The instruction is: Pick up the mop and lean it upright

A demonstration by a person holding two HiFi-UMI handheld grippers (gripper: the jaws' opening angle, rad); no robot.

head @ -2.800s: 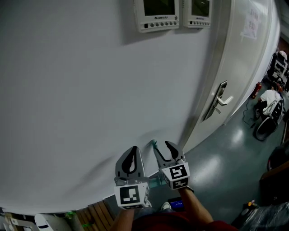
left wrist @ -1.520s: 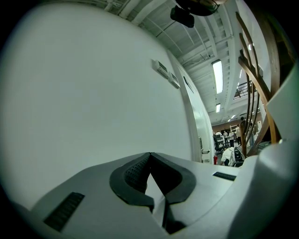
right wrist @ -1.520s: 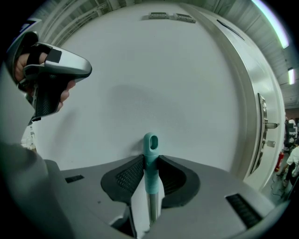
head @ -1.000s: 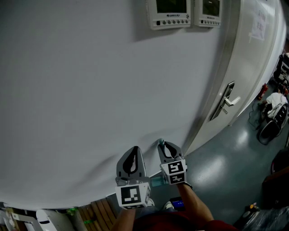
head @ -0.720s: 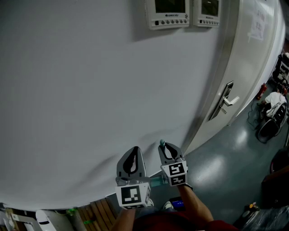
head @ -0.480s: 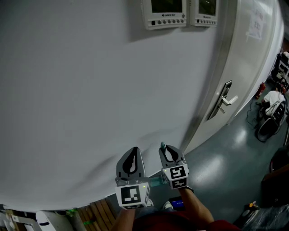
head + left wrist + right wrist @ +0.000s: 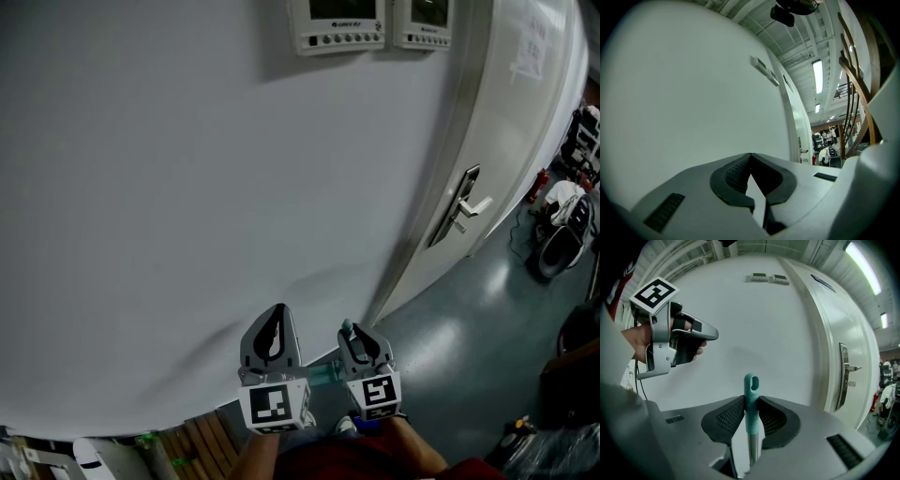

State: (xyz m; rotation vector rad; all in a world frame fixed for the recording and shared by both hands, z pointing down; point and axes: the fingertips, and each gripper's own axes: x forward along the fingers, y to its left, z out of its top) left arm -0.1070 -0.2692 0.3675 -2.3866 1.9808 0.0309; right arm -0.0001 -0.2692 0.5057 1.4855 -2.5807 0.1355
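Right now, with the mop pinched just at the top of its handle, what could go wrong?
The fingers of the right gripper clamp only the teal tip of the mop handle, so the long part below might swing or slip. The wall looks smooth; once leaned, the handle may slide sideways toward the door. The left gripper is shut and empty, so nothing else steadies it.
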